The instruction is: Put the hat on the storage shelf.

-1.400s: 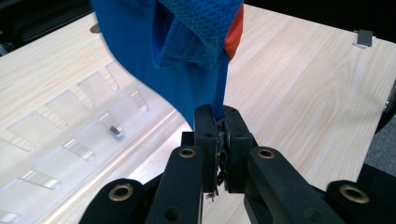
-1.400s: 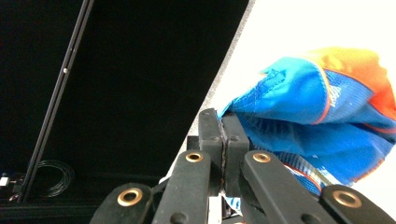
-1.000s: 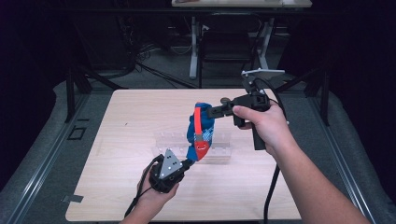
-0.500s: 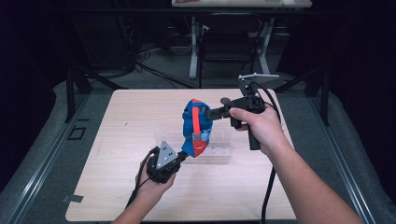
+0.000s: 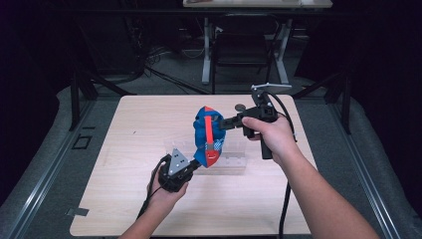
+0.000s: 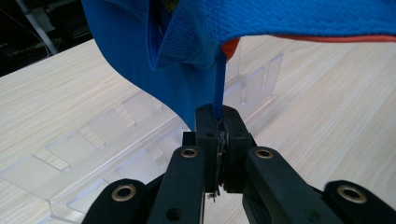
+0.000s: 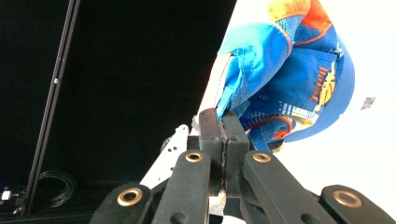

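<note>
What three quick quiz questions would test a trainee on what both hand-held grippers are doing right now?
1. True or false: the left hand-held gripper is shut on the blue garment.
2. Where does the garment hang? A) flat on the table B) in the air above the clear plastic organizer C) on the floor
3. Fill in: the right hand-held gripper pinches the garment's ____ end in the high view.

Key: 1 true; 2 B; 3 upper.

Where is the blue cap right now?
In the high view the blue cap hangs mid-table above the clear plastic rack, pinched between the left claw below and the right claw above.
</note>
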A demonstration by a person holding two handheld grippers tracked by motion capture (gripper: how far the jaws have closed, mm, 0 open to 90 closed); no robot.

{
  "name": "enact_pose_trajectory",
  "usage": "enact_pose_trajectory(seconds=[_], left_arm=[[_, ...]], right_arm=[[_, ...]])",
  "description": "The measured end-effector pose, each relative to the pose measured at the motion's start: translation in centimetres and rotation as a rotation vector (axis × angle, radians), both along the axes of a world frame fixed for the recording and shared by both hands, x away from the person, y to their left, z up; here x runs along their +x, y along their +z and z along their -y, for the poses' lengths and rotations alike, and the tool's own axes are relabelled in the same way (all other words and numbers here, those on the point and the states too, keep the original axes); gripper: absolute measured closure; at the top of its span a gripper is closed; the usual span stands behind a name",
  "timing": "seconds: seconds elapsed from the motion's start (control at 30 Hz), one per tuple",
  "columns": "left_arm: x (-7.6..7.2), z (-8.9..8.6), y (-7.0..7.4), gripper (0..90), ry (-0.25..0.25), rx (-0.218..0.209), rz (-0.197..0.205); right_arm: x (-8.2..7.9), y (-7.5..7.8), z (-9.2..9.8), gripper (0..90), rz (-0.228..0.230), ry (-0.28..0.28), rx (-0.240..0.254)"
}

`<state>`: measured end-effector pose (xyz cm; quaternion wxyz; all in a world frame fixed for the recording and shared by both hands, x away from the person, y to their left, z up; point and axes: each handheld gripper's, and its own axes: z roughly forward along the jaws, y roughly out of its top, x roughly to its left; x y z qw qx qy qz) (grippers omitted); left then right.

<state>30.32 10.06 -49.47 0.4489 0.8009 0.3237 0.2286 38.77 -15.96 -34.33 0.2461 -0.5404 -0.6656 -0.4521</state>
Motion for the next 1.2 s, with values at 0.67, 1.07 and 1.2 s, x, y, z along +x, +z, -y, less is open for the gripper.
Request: enact_pose_trajectory(seconds=[0.67, 1.07, 1.2], left_arm=[[-0.3, -0.9, -0.8, 88.4, 0.006, -0.049, 0.002], [0.2, -0.5, -0.5, 88.4, -0.008, -0.056, 0.003], [0.4, -0.9, -0.7, 88.3, 0.003, -0.05, -0.019]], right_arm=[[0.3, -0.7, -0.7, 90.0, -0.008, 0.006, -0.002], [0.2, 0.1, -1.0, 90.0, 0.003, 0.021, 0.024], [0.3, 0.0, -1.1, 90.0, 0.002, 0.022, 0.021]])
